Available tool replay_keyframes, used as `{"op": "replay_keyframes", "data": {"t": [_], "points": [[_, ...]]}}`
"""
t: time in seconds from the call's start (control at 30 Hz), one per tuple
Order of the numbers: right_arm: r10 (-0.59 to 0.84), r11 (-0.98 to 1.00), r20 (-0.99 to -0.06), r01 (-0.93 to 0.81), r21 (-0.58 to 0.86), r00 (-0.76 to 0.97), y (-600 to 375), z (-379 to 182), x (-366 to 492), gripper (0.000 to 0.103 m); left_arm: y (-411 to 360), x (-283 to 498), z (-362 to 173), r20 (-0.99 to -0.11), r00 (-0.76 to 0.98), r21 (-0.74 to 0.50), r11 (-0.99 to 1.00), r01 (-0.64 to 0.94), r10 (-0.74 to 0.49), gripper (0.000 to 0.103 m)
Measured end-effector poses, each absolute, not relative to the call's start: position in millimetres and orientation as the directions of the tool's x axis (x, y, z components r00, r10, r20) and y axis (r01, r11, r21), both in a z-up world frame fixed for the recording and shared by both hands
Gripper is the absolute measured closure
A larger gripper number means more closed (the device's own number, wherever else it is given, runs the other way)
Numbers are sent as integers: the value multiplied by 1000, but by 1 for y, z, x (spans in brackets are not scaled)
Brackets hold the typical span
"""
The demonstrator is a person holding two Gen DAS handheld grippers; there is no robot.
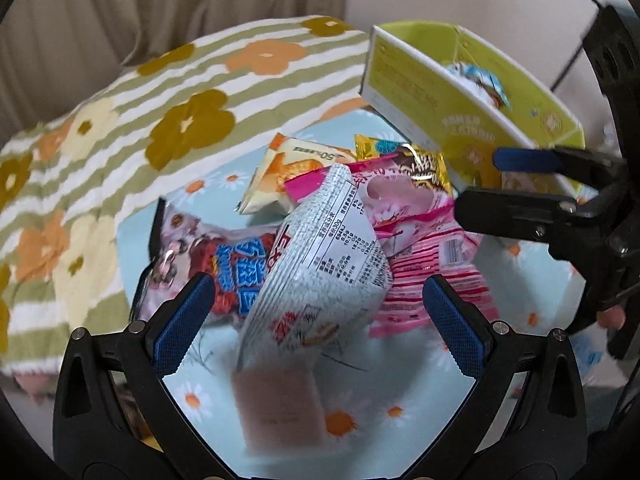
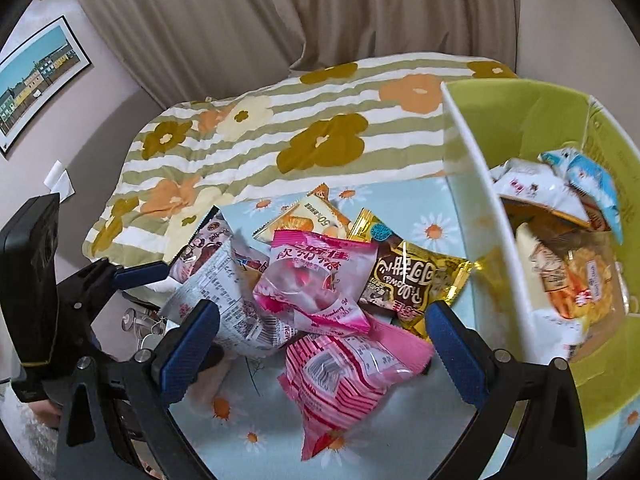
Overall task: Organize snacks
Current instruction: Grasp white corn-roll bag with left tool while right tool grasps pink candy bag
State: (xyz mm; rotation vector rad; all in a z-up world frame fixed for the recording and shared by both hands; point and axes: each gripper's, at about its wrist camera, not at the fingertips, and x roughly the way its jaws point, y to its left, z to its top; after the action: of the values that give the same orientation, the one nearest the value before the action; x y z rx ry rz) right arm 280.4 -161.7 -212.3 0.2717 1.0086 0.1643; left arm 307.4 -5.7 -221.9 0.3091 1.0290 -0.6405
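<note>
A heap of snack packets lies on the daisy-print cloth. My left gripper is open, its pads on either side of a tilted white packet with a nutrition label, not pinching it. My right gripper is also open, above a pink striped packet. Beside these lie a pink strawberry packet, a gold-brown packet, an orange-cream packet and a red-blue packet. The green box at the right holds several packets.
A folded striped blanket with flowers lies behind the heap, with curtains beyond it. The box's white wall stands close to the right of the packets. In the left wrist view the right gripper's fingers reach in near the box.
</note>
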Motion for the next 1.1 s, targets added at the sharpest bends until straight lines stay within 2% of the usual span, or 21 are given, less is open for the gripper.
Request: {"op": "replay_keyframes", "data": {"t": [0.57,0.6,0.63,0.8,0.9,1.1], "points": [[293,928,-837,75,366,462,-168,-246,323,1,-31,317,-260,-889,318,-5,701,713,-329,1],[296,926,-838,77,369,459,-168,-247,324,1,-32,318,-261,-891,311,-8,698,716,-330,4],[297,926,-839,78,370,456,-167,-248,325,1,-32,318,-263,-892,306,-12,694,720,-332,14],[311,922,-844,76,379,438,-163,-253,330,1,-34,316,-264,-891,298,-14,677,736,-343,18],[316,920,-846,80,384,430,-161,-255,332,1,-32,313,-263,-891,300,-7,673,740,-340,28],[334,910,-849,95,404,410,-157,-258,336,1,-23,312,-259,-890,283,-55,702,710,-356,35]]}}
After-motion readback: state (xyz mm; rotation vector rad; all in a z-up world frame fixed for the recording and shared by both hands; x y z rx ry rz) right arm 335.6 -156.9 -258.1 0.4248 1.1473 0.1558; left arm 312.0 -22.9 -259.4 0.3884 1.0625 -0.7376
